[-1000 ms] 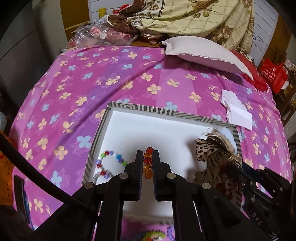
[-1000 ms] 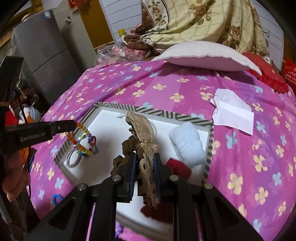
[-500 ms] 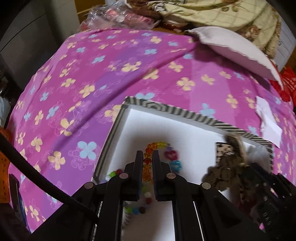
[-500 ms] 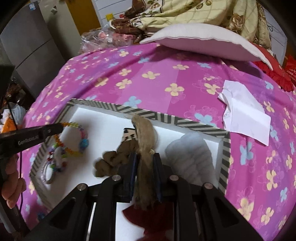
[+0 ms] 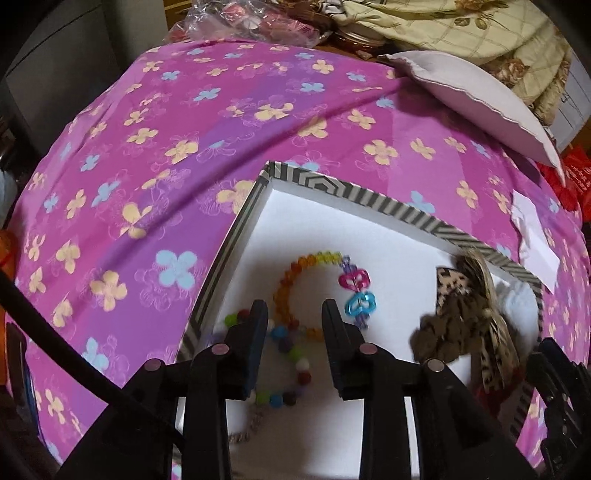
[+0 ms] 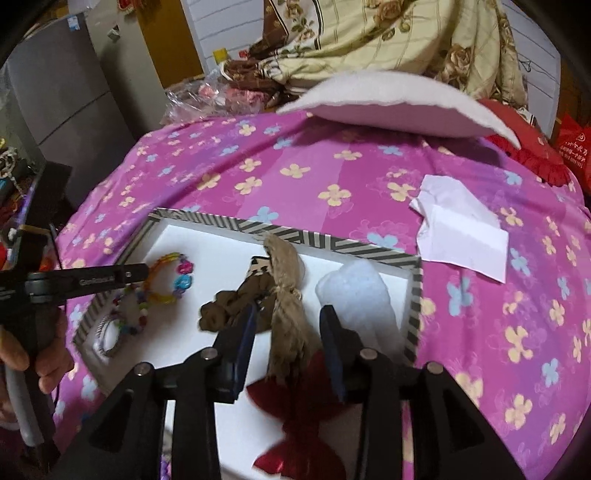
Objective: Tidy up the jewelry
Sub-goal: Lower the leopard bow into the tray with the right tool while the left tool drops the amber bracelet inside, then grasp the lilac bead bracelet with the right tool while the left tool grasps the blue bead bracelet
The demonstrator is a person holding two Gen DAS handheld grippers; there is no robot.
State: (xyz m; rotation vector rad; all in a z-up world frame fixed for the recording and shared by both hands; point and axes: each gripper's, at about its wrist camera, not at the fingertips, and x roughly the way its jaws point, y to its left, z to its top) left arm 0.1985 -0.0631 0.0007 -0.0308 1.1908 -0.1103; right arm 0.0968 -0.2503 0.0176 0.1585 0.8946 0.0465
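Observation:
A white tray with a striped rim [image 5: 354, 194] [image 6: 288, 233] lies on the pink flowered bedspread. My left gripper [image 5: 294, 321] is open just above an orange bead bracelet with pink and blue charms [image 5: 291, 269] [image 6: 168, 275] that lies in the tray's left part, over a multicoloured bead string [image 5: 291, 354]. My right gripper [image 6: 288, 325] is open around a brown leopard-print bow [image 6: 284, 291] [image 5: 469, 310] that lies in the tray. A white fluffy piece [image 6: 354, 295] lies to its right and a red bow [image 6: 295, 402] near the front.
A white pillow [image 6: 391, 103] and folded blankets [image 6: 388, 33] lie at the far side of the bed. A white paper [image 6: 461, 229] lies right of the tray. A grey cabinet [image 6: 70, 99] stands at the left.
Both grippers have opened. The left let go of the orange bracelet, which now lies in the tray. The right let go of the brown bow, now resting in the tray.

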